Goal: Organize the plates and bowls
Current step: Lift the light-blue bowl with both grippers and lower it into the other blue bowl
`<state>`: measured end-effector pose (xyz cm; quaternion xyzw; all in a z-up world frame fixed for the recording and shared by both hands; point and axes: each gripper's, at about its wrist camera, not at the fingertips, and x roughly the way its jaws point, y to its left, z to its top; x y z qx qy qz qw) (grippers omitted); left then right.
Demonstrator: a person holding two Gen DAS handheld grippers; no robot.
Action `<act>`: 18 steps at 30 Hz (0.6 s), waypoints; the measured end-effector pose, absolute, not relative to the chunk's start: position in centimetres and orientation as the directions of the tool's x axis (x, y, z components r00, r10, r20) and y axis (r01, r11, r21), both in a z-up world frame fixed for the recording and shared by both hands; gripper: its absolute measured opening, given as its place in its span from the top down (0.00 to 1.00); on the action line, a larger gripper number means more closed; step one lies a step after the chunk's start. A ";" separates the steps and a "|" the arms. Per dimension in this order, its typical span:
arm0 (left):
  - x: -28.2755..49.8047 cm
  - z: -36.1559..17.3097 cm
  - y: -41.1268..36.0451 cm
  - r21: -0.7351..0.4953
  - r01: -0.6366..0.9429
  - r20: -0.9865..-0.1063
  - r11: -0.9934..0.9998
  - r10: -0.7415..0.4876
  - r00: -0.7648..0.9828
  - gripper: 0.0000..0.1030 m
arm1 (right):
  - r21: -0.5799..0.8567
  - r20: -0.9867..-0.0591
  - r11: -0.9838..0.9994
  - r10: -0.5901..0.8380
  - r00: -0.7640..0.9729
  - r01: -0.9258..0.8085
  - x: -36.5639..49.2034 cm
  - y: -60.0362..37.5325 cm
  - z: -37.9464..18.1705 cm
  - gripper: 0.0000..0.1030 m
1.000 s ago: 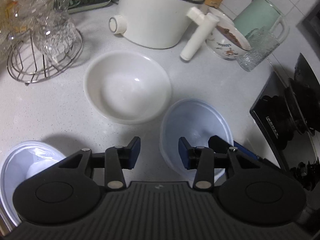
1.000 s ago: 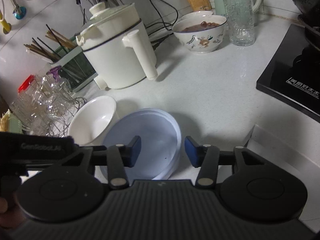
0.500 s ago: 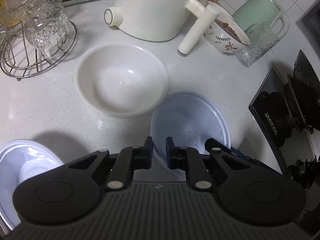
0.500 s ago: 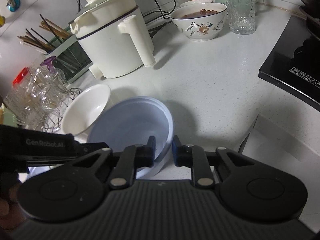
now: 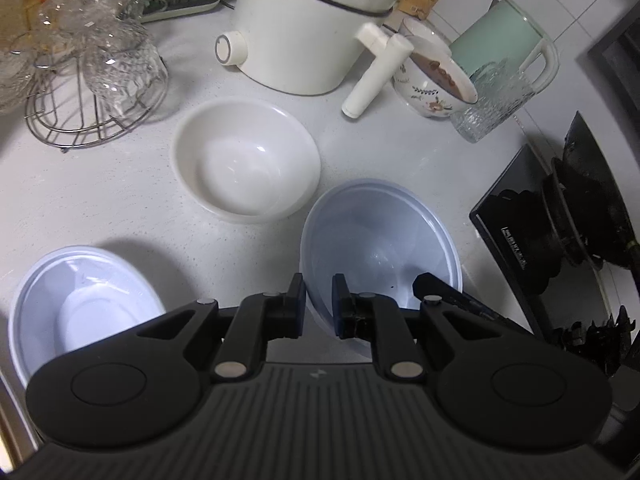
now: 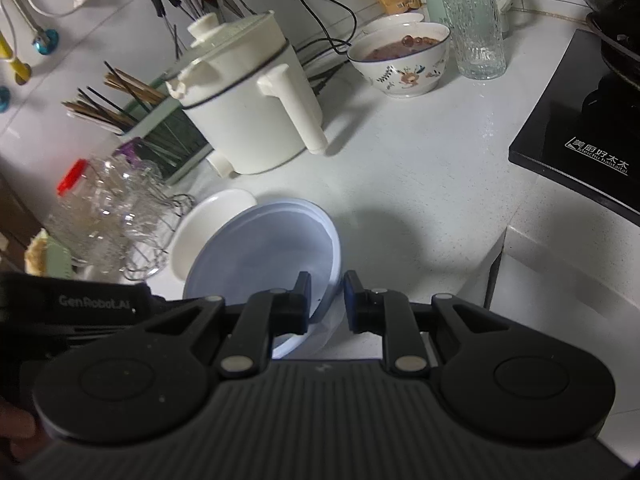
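While downward-tilted, both tongs (image 5: 319, 304) on blue bowl (image 5: 384, 240)

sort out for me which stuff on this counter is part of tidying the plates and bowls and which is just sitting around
Part of the job:
- blue bowl, its rim pinched by the left gripper and the right gripper
- white bowl
- second blue bowl

Just sitting around:
- white cooker pot
- floral bowl with food
- ribbed glass
- glass rack
- stove

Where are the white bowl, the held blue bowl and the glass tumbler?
white bowl (image 5: 244, 160), left wrist view, on its inner bottom.
blue bowl (image 5: 380, 236), left wrist view, on its inner wall.
glass tumbler (image 6: 476, 24), right wrist view, on its ribbed side.
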<state>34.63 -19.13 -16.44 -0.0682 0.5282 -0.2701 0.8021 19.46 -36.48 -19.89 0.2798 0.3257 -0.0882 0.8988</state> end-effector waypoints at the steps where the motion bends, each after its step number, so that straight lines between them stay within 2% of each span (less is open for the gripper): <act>1: 34.4 -16.2 -18.9 -0.401 0.356 -0.809 0.844 -0.509 0.295 0.85 | 0.448 -0.631 0.829 0.027 0.776 0.336 19.3 -36.4 -19.6 0.80; 18: 31.2 -11.8 -14.2 -0.427 0.316 -0.785 0.848 -0.520 0.337 0.85 | 0.478 -0.599 0.839 0.094 0.795 0.262 17.3 -34.4 -15.9 0.80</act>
